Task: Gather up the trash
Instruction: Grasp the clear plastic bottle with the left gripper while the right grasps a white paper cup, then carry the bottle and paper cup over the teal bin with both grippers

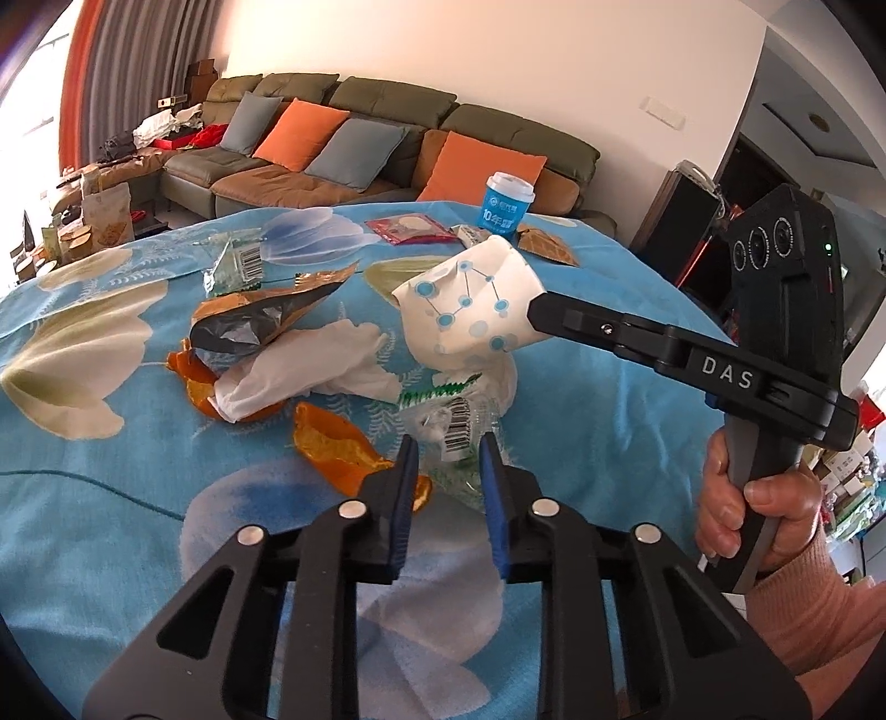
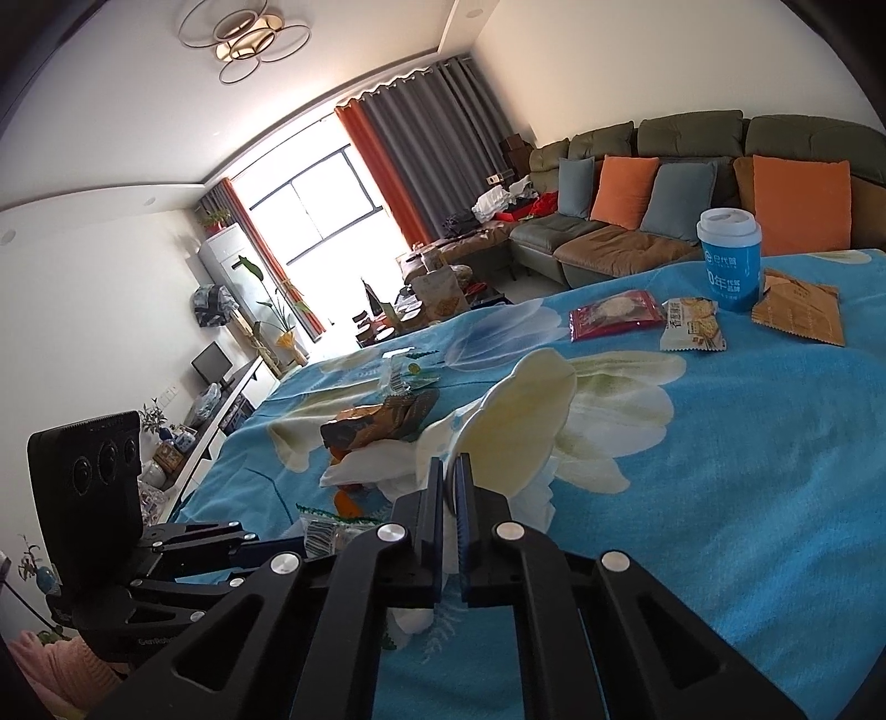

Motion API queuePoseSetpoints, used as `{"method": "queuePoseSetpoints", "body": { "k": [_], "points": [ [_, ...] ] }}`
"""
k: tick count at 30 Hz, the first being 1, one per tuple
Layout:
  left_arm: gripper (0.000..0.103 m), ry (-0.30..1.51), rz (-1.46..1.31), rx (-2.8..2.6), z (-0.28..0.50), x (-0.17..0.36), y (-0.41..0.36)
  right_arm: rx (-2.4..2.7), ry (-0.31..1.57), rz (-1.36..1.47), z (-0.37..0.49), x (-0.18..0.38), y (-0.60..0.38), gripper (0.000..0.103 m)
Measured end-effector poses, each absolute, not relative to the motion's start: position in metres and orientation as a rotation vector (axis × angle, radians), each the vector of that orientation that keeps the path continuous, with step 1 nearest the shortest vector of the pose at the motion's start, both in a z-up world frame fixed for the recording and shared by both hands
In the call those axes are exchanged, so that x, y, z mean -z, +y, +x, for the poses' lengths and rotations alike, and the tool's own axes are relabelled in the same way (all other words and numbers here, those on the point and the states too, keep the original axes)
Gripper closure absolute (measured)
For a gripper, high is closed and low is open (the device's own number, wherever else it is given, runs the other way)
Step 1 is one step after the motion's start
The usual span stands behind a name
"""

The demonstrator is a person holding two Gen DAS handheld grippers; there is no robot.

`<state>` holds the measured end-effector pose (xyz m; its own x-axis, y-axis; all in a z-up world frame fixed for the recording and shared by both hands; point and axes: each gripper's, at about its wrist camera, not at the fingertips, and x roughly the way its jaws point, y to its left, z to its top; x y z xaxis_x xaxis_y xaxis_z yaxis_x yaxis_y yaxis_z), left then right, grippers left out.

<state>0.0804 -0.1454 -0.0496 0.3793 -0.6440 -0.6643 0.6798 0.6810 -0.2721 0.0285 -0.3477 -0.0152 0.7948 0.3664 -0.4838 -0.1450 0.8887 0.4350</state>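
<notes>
Two grippers were seen: right gripper (image 2: 449, 482) clamped on crumpled white blue-dotted paper cup (image 1: 465, 302), slip risked by thin rim; left gripper (image 1: 446, 471) half-open around clear barcoded plastic wrapper (image 1: 457, 429).

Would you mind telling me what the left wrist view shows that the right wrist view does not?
Only the left wrist view shows the blue dotted print on the crushed paper cup and the left gripper open around a clear wrapper. Only the right wrist view shows the window and ceiling lamp. Both show the blue lidded cup, orange peel and sofa.
</notes>
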Motion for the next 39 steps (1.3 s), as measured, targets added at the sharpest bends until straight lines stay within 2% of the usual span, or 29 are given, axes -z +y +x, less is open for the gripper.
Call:
{"method": "queuePoseSetpoints", "body": {
  "k": [14,39],
  "points": [
    [0.085,0.752,-0.037,0.832,0.064,0.021,-0.099,-0.314,0.545,0.369,0.021,-0.007,-0.334,0.101],
    [0.085,0.663,-0.223,0.545,0.027,-0.008,0.079,-0.629,0.574,0.278,0.043,-0.022,-0.209,0.101]
  ]
}}
